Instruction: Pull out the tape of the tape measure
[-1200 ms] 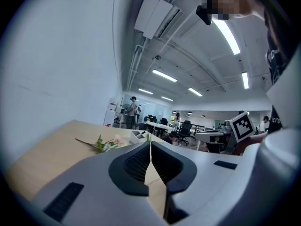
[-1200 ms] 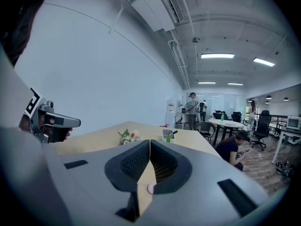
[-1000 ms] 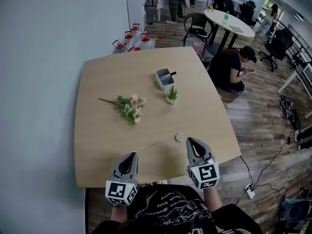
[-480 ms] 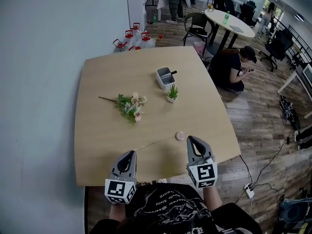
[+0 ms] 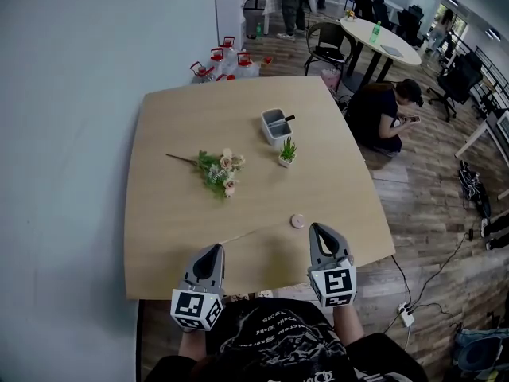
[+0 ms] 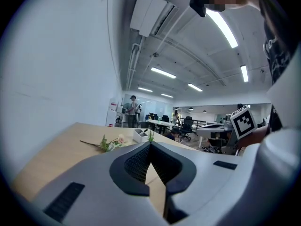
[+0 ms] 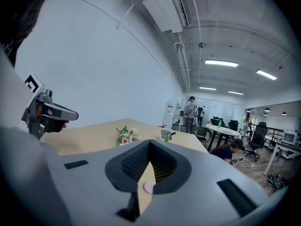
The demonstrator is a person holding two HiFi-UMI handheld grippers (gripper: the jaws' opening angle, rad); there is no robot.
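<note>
On the bench point(image 5: 175, 173), the left gripper point(image 5: 215, 249) and right gripper point(image 5: 318, 228) both have their fingers pressed together, the right's empty and just beside the small pink tape measure point(image 5: 297, 221), whose thin tape point(image 5: 254, 234) runs to the left's fingers, clamped on its end.

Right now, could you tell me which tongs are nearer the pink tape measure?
Right. The right tongs sit just right of the pink tape measure; the left tongs are farther off to its left, nearer the front edge of the table.
</note>
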